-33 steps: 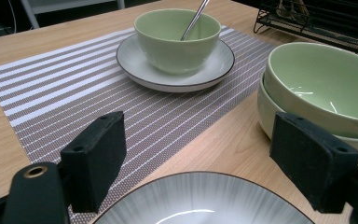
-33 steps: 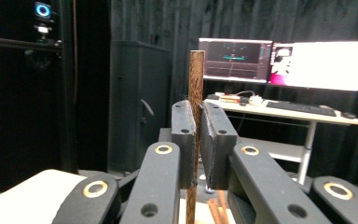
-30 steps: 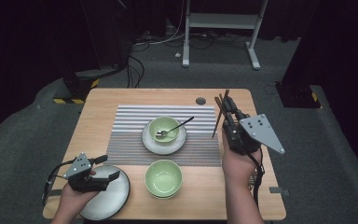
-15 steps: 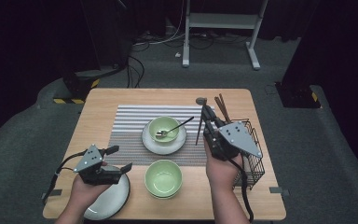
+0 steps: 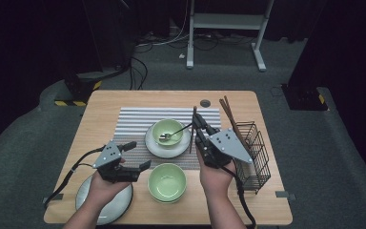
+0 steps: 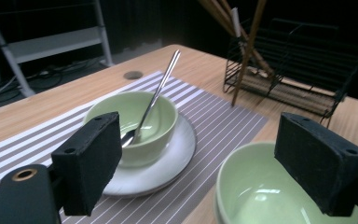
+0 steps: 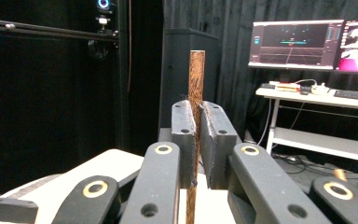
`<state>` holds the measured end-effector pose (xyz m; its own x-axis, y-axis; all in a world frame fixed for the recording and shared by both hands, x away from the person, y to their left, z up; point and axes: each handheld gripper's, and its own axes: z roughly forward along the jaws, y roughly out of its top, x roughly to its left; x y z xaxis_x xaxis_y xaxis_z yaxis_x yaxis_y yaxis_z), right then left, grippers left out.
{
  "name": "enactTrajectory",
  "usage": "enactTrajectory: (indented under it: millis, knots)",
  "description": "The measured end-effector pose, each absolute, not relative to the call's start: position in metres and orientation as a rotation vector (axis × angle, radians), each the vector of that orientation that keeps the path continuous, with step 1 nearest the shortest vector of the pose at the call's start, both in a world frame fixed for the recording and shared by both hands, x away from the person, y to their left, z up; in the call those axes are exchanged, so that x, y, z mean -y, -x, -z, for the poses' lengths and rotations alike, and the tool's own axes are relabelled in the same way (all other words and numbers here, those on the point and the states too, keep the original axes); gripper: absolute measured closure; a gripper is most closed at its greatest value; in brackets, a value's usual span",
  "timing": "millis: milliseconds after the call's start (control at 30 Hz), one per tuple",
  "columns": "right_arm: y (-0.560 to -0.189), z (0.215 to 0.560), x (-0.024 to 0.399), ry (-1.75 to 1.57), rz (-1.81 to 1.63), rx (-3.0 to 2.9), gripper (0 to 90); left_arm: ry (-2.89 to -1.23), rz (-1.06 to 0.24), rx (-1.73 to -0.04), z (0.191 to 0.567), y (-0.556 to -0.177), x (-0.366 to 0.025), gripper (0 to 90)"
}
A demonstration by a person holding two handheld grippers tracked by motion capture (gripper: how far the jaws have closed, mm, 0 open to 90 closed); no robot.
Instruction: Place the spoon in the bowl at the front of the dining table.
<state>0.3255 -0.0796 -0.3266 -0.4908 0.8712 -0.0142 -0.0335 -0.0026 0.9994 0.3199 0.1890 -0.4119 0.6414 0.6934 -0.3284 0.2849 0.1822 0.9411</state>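
Chopstick (image 7: pixel 196 84) in right tool (image 7: pixel 197 126)

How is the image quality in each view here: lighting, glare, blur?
High view: table evenly lit, surroundings dark, mild softness. Left gripper view: near bowl shows glare, chopsticks blurred. Right gripper view: jaws and chopstick sharp, monitors bright against darkness.

Dark grey carpet (image 5: pixel 314 157) surrounds the wooden table (image 5: pixel 124 102). At 12 o'clock stands a white frame (image 5: pixel 226 21); cables (image 5: pixel 140 59) trail at 11. Black curtains (image 7: pixel 205 23) back two monitors (image 7: pixel 296 44).
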Motion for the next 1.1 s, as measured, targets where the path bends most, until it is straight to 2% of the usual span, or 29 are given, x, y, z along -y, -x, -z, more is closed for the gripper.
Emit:
enactTrajectory:
  millis: [467, 833, 1100]
  knots:
    - [-0.324, 0.332, 0.062, -0.864, -1.612, -1.594, 84.2, -1.416, -0.330, -0.869, 0.410, -0.334, -0.160, 19.5]
    - [-0.323, 0.336, 0.047, -0.842, -1.645, -1.618, 84.2, -1.403, -0.330, -0.853, 0.417, -0.341, -0.151, 34.3]
    - [-0.321, 0.336, 0.037, -0.824, -1.667, -1.637, 84.2, -1.381, -0.332, -0.839, 0.415, -0.339, -0.151, 39.6]
